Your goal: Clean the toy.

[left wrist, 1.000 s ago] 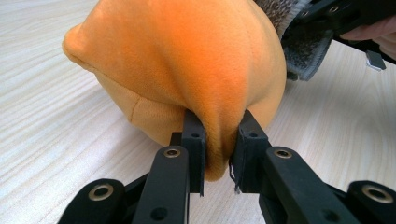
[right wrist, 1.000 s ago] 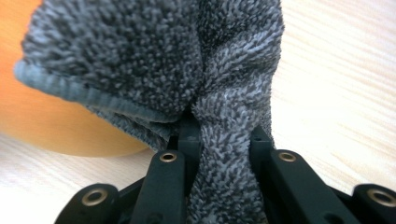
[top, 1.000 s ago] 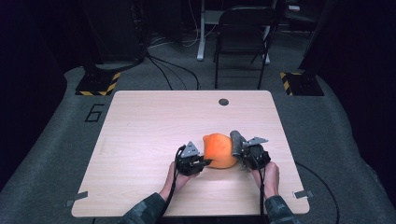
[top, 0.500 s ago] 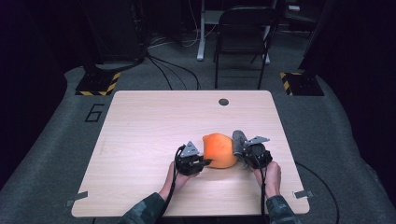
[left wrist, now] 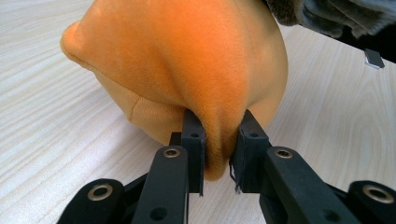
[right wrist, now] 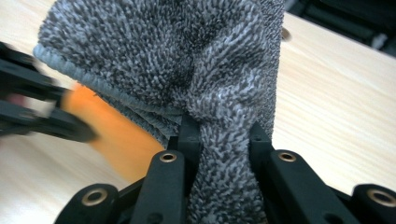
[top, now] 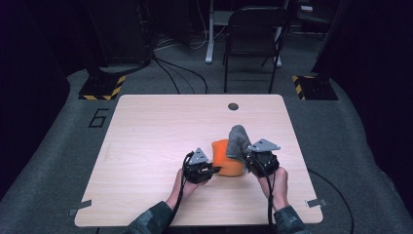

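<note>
An orange plush cover (top: 227, 158) sits bunched on the wooden table (top: 160, 131), near the front. My left gripper (top: 210, 168) is shut on a fold of that orange cover (left wrist: 187, 65) at its left side, the fabric pinched between the two black jaws. A grey terry cloth (top: 237, 141) rises out of the orange cover's right side. My right gripper (top: 243, 157) is shut on this grey cloth (right wrist: 187, 60), which is lifted and hangs bunched over the jaws. In the right gripper view the orange cover (right wrist: 116, 135) lies behind the cloth.
A small dark round hole (top: 233, 106) is set in the table near its far edge. A folding chair (top: 253, 39) stands beyond the table. Cables run across the grey floor, and the number six (top: 99, 117) is marked at the left.
My right gripper has risen and pulled the grey cloth up and partly out of the orange cover. The left gripper has kept still, holding the orange fabric.
</note>
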`<state>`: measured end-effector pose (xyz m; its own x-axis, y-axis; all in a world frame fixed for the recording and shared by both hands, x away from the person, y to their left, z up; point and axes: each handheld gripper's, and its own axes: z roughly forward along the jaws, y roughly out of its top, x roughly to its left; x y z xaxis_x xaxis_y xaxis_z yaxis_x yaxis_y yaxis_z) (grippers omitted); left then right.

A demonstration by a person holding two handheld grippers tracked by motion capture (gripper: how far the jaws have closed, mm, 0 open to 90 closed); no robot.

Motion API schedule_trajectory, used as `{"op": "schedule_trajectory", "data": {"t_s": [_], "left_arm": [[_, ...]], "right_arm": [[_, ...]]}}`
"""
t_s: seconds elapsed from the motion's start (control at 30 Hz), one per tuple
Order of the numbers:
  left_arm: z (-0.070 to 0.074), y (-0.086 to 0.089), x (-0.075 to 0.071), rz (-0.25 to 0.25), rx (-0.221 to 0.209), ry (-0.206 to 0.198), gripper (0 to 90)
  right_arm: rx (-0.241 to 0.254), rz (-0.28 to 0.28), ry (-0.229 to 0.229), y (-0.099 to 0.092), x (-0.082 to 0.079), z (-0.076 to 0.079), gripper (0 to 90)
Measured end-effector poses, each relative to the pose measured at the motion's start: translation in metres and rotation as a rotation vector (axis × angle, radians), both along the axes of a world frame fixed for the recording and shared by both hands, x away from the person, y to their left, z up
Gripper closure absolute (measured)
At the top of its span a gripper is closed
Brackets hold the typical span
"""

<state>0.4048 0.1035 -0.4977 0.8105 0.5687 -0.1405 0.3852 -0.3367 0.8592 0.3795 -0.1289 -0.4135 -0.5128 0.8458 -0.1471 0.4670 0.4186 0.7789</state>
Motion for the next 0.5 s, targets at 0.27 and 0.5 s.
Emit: {"op": "schedule_trajectory", "data": {"t_s": [0.27,0.5], "left_arm": [[-0.001,0.0,0.0,-0.007,0.008,0.0,76.8],[0.0,-0.002,-0.002,-0.006,0.013,-0.002,76.8]], "right_arm": [[-0.03,0.017,0.061,0.012,0.006,-0.02,74.8],[-0.036,-0.012,0.075,0.003,0.009,-0.023,74.7]]}}
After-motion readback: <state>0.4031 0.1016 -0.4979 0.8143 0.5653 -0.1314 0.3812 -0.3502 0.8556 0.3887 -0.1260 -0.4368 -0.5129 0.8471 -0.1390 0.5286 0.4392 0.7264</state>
